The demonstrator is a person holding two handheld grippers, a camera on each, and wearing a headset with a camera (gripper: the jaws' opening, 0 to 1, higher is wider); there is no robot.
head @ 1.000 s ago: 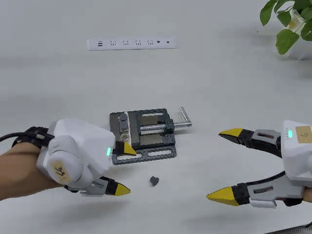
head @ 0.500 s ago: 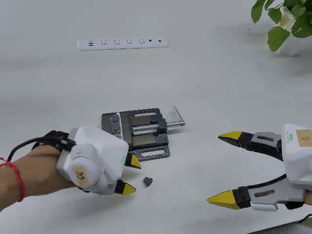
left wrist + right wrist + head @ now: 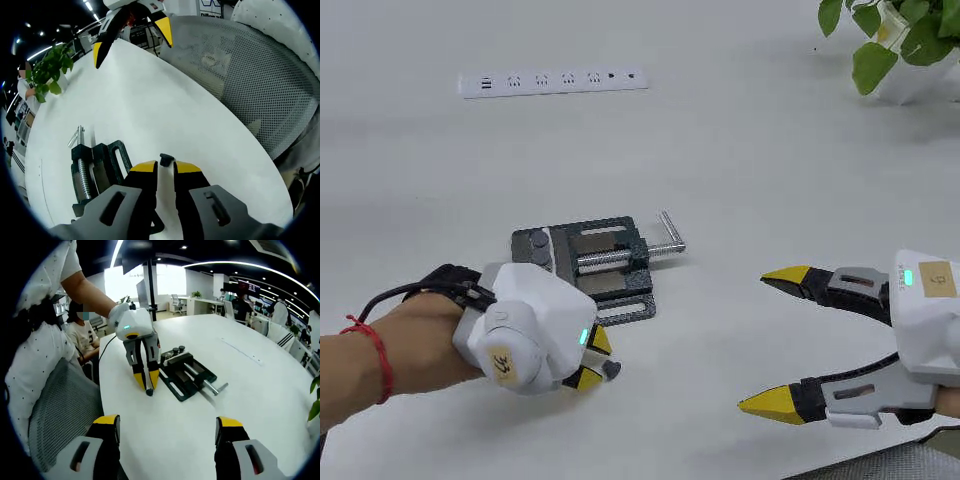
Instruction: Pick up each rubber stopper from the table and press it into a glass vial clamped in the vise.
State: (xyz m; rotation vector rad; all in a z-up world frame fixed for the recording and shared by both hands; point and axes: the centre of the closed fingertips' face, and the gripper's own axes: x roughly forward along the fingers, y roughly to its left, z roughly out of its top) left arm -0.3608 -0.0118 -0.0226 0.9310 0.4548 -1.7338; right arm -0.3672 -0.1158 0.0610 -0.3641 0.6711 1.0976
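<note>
A small dark rubber stopper (image 3: 611,369) lies on the white table just in front of the vise (image 3: 585,265). My left gripper (image 3: 596,361) has its yellow tips closed on it; in the left gripper view the stopper (image 3: 166,160) sits pinched at the very ends of the jaws. The right gripper view shows that same gripper (image 3: 148,386) pointing down at the stopper (image 3: 149,392). Glass vials (image 3: 535,242) with dark tops stand clamped at the vise's left end. My right gripper (image 3: 775,340) hovers open and empty to the right, well away from the vise.
A white power strip (image 3: 553,81) lies at the far side of the table. A potted plant (image 3: 880,40) stands at the back right corner. The vise handle (image 3: 670,228) sticks out to the right. A mesh chair back (image 3: 260,75) is beside the table edge.
My left gripper has moved right onto the stopper and its jaws have narrowed around it. The right gripper has stayed open in place. The head camera has shifted.
</note>
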